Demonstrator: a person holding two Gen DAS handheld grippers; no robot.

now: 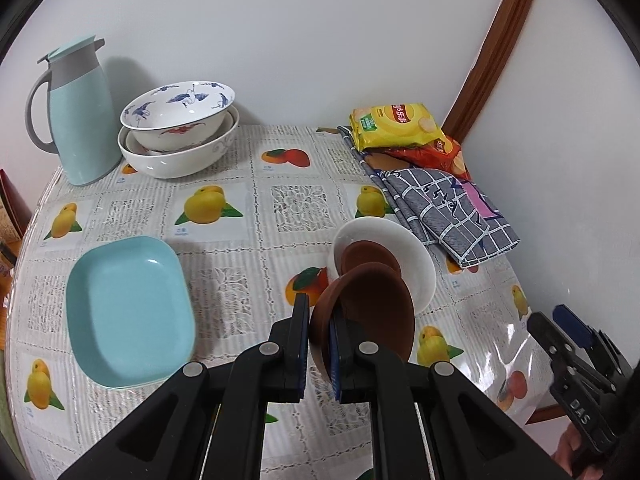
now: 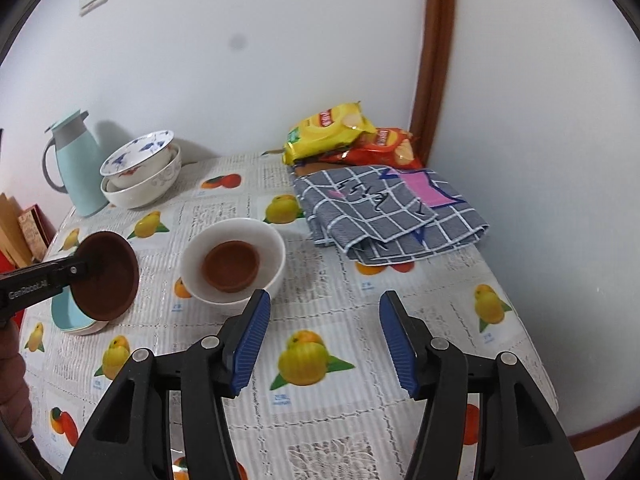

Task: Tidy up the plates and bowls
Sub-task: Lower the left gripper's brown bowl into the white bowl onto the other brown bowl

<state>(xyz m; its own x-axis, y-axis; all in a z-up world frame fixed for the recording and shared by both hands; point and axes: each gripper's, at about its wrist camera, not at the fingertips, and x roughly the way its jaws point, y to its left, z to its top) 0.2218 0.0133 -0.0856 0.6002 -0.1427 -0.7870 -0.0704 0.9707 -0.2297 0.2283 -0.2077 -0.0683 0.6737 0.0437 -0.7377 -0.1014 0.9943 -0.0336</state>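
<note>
The left gripper [image 1: 320,344] is pinching the rim of a small brown bowl [image 1: 372,312] and holding it up in the air, tipped on its side. Its grip is only on the thin edge, so the bowl could slip out and drop. It could also bump the white bowl [image 2: 234,260] just beyond it and knock it over or chip it.

The right gripper [image 2: 320,340] is wide open and holds nothing. It hangs over the table [image 2: 352,304], near the white bowl.

The held bowl is round, smooth and dark brown, like clay. Another brown bowl [image 2: 231,266] just like it sits inside the white bowl, in the middle of the table. A light blue dish [image 1: 128,312] lies to the left. Far at the back left, patterned bowls [image 1: 178,136] are stacked beside a blue jug [image 1: 78,120].
</note>
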